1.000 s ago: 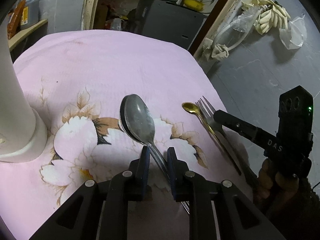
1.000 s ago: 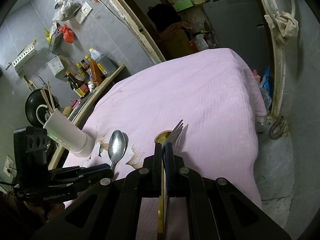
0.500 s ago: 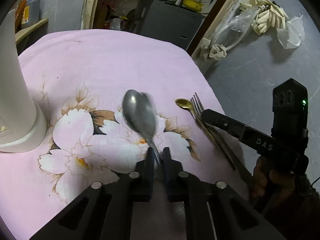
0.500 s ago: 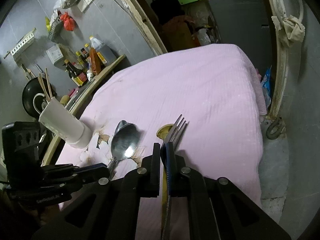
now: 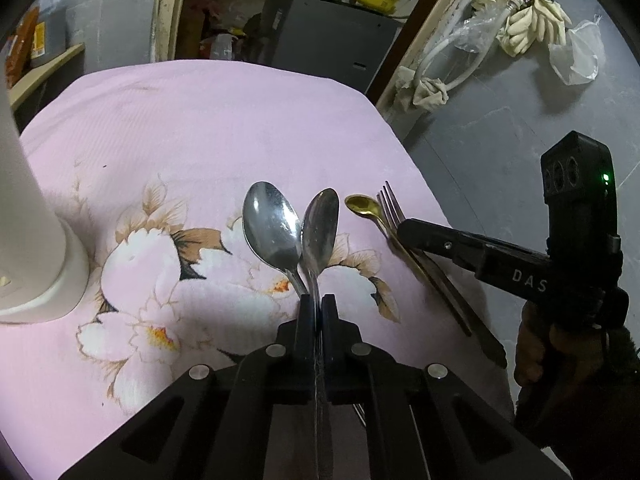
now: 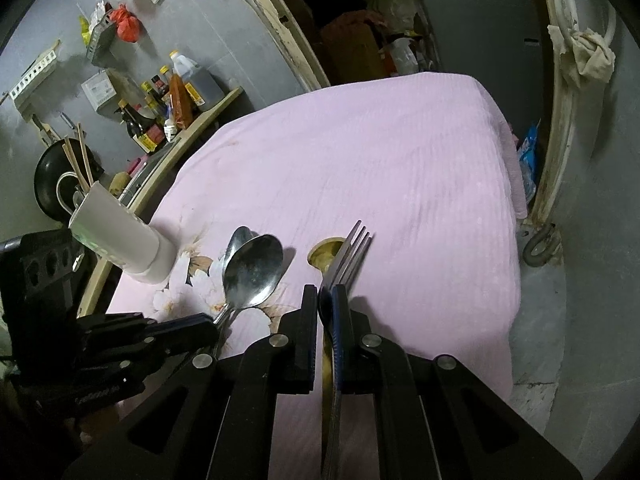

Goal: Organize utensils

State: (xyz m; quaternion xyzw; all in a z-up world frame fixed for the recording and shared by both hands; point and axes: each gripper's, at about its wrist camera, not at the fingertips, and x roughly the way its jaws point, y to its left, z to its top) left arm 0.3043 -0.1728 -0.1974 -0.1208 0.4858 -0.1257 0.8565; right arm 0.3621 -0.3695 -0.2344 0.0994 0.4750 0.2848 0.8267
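Steel spoon (image 5: 319, 232) now clamped and lifted by the left gripper (image 5: 317, 304), off its twin; right gripper (image 6: 327, 300) pinches the fork (image 6: 352, 252), both ready for the white holder (image 6: 120, 236).

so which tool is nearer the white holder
Left. The left tool, shut on a steel spoon, sits beside the white holder; the right tool, clamping the fork, lies farther off, beyond the spoons.

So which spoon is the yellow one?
The small gold spoon, lying beside the fork on the pink cloth. The two big spoons are silver.
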